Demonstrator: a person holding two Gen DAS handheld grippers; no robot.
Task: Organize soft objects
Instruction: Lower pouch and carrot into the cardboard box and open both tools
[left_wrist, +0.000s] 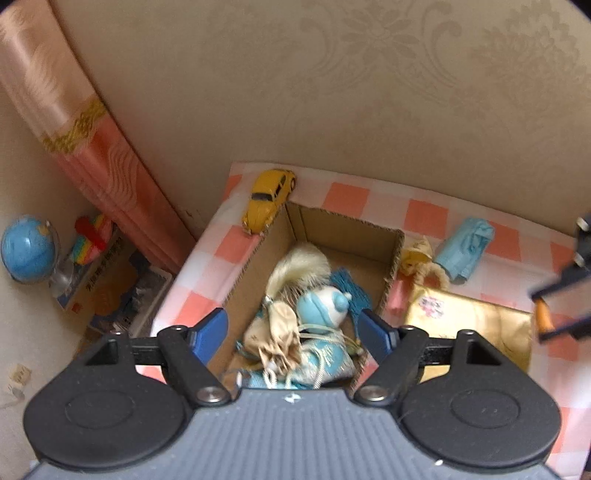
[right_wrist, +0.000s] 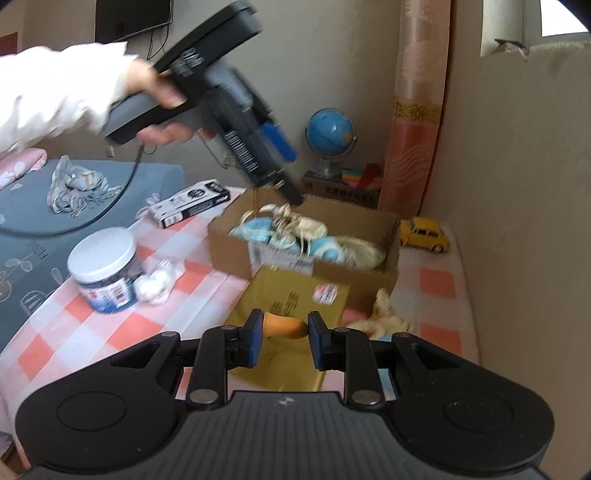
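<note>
Left gripper (left_wrist: 293, 326) jaws apart, empty, above cardboard box (left_wrist: 397, 254) holding soft pouches (left_wrist: 291, 332). Right gripper (right_wrist: 283, 338) clamped on orange object (right_wrist: 286, 326) over gold box (right_wrist: 291, 295). Risk: narrow pinch could slip; drawstrings could snag left fingers on withdrawal.

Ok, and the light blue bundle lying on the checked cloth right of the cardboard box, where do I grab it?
Probably from above, fingers across the middle of the light blue bundle. It lies flat and long, its long sides look free there, while its near end crowds the cream plush and gold box.
</note>
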